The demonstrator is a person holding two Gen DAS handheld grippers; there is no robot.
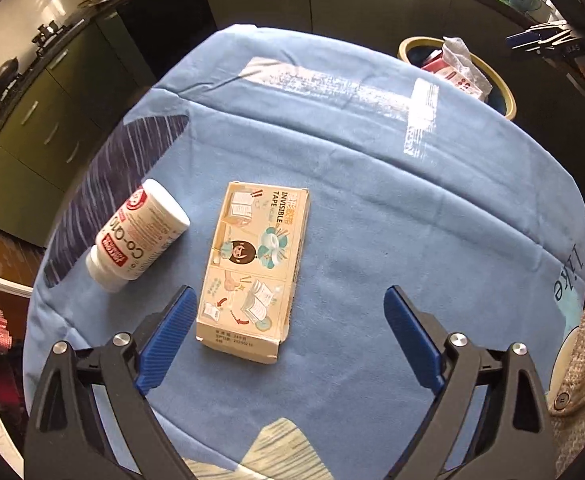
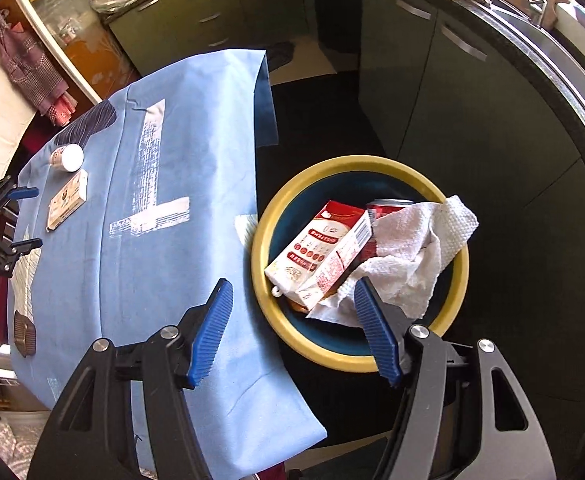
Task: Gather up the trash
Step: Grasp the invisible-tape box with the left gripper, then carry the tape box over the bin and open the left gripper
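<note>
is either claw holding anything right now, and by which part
Nothing is held. The left claw stands open above the beige cardboard tape box on the blue cloth; the right claw stands open, empty, over the yellow-rimmed bin.

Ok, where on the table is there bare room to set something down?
The blue tablecloth is bare from the tape box across to its edge by the yellow-rimmed bin. It is crowded where the white bottle lies beside the box, and inside the bin.
</note>
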